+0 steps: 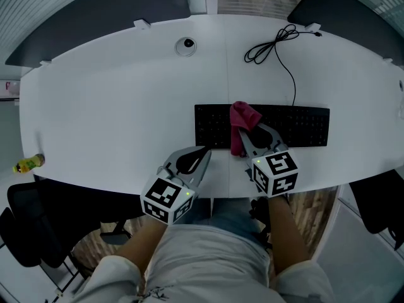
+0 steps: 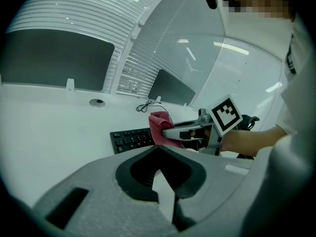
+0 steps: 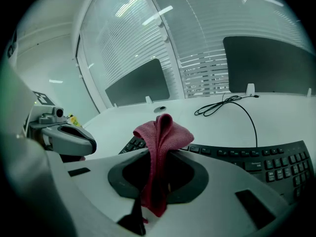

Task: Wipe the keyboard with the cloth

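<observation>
The right gripper (image 1: 251, 137) clamps the pink cloth (image 1: 242, 116), its bunched end on the black keyboard (image 1: 297, 126) for wiping. The left gripper (image 1: 201, 155), closed and empty, sits by the keyboard's near-left corner, likely steadying it

Left gripper (image 1: 203, 153) jaws together, empty, right gripper (image 1: 248, 134) jaws clamped on cloth (image 1: 243, 115), both angled toward each other.

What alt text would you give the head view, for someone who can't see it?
Seen from above, a person's right gripper holds a pink cloth over a black keyboard on a white table. The left gripper, empty with jaws together, points at the keyboard's left end. A black cable lies coiled behind.
</observation>
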`<act>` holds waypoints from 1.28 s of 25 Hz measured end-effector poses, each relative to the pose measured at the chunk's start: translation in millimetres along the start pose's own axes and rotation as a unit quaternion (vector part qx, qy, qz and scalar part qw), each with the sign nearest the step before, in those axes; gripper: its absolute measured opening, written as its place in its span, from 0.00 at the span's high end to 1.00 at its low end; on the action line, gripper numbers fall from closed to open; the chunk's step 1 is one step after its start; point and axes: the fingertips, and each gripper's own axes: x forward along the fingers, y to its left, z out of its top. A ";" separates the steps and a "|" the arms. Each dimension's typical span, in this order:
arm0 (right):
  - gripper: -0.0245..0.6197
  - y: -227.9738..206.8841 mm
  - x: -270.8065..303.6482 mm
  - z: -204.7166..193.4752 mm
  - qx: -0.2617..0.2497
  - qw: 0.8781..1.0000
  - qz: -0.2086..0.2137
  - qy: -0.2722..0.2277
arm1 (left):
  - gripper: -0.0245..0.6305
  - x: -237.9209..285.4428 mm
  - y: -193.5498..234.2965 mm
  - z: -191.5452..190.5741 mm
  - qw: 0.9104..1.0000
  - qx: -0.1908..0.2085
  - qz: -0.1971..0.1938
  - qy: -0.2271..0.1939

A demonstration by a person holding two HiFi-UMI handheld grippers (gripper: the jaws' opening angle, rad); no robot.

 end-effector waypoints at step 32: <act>0.86 -119.0 -73.7 -23.6 0.034 0.998 -0.056 -0.013 | 0.95 66.9 -68.2 3.8 1.000 0.014 -0.017 0.013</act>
